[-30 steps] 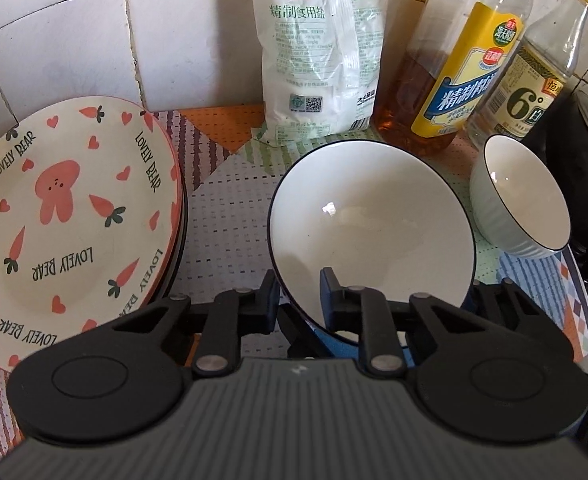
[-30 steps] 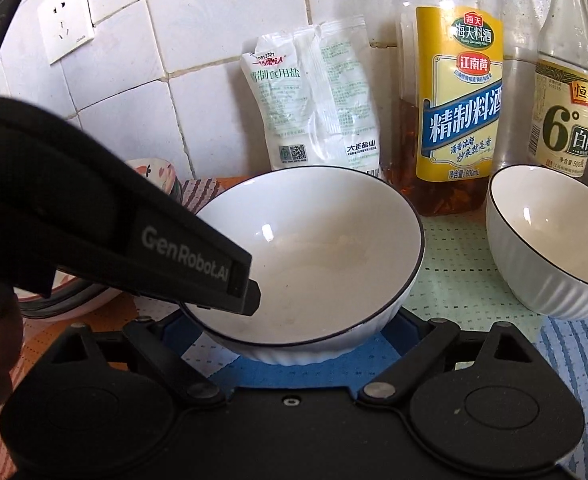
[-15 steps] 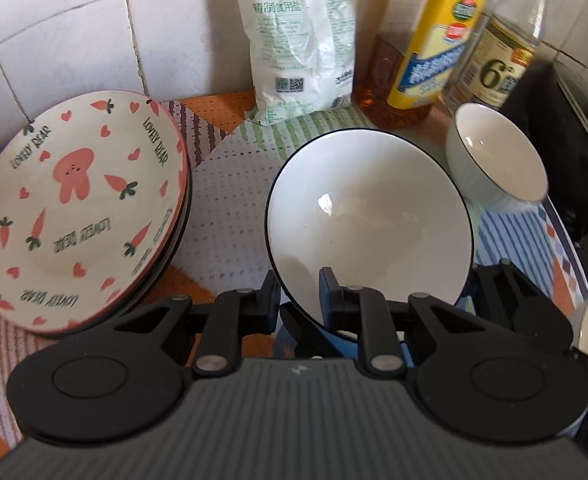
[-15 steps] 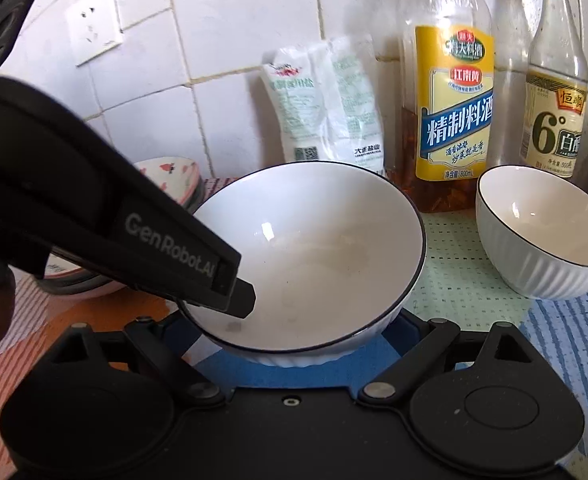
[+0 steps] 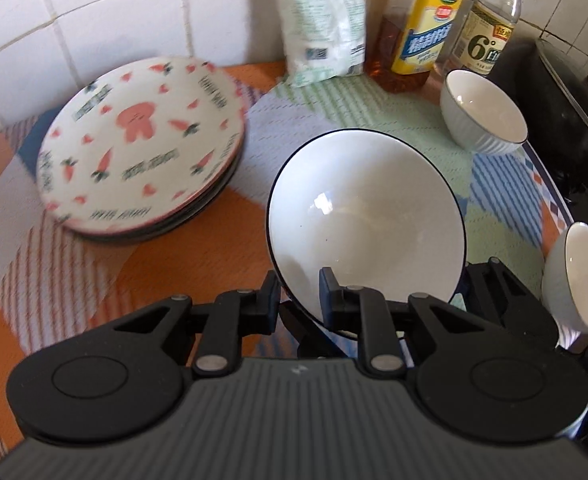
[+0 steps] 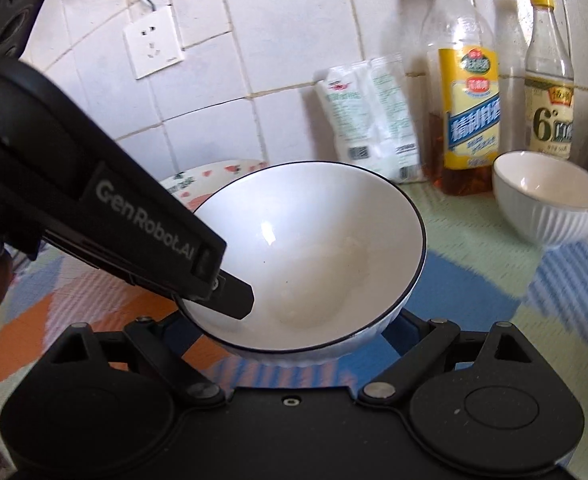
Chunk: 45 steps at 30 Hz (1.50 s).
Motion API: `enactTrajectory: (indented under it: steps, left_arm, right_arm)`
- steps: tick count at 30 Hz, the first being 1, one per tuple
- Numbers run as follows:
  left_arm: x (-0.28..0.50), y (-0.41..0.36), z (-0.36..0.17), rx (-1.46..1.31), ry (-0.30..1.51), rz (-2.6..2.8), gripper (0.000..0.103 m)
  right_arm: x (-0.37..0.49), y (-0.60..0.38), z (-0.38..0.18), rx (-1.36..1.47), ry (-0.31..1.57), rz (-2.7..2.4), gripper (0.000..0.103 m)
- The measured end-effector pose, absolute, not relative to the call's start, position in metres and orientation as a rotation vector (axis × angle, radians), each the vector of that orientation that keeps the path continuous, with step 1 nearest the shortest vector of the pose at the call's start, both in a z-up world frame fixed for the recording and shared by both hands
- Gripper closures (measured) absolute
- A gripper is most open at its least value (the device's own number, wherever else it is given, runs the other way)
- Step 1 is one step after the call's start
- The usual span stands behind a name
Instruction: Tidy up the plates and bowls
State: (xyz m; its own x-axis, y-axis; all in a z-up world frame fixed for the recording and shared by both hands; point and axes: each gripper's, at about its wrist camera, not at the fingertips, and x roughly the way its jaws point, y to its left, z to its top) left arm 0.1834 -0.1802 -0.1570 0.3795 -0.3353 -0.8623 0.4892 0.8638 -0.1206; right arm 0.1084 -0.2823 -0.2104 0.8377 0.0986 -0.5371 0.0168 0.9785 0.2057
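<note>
Large white bowl [image 5: 368, 224], dark-rimmed, tilted and apparently lifted off the patterned mat [image 5: 294, 120]. Left gripper [image 5: 300, 300] clamped on its near rim, one finger inside, one outside. Right gripper [image 6: 314, 344]: fingers spread wide beneath the bowl, gripping nothing, likely support. Probable destination: small ribbed bowl [image 5: 484, 118] ahead right. Carrot-print plate stack [image 5: 141, 148] left, clear of path; salt bag [image 5: 326, 24] and bottles [image 5: 426, 28] behind it.

"GenRobot.AI" in grey on the left tongs [image 6: 229, 300] body. Large "6°" on the clear bottle [image 6: 550, 80] label. Yellow-labelled bottle [image 6: 468, 108]: Chinese characters, blurred. Plate [image 5: 141, 148] lettering and salt bag [image 6: 374, 120] print unreadable.
</note>
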Motion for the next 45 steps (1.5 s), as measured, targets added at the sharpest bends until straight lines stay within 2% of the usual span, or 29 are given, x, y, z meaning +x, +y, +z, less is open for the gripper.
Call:
enactTrajectory:
  steps: [15,29,37,41,45]
  left_arm:
    - [0.176,-0.09,-0.182,0.134,1.115,-0.437,0.084]
    - [0.184,-0.07,-0.194,0.093,1.145,-0.447,0.084]
    - [0.177,-0.067,-0.18,0.122,1.128,-0.464,0.072]
    - [0.169,-0.069,-0.169,0.126,1.131,-0.457,0.069]
    - [0.157,-0.073,-0.156,0.148,1.118,-0.48,0.061]
  right_arm:
    - [0.105,-0.192,-0.228,0.166,0.625,0.16,0.007]
    - [0.112,-0.17,-0.232,0.086,0.668,0.149,0.007]
    - [0.085,-0.181,-0.227,0.024,0.67,0.083,0.007]
    - [0.058,-0.194,-0.22,0.06,0.649,0.005,0.007]
    - [0.034,-0.208,-0.212,0.104,0.636,-0.054,0.007]
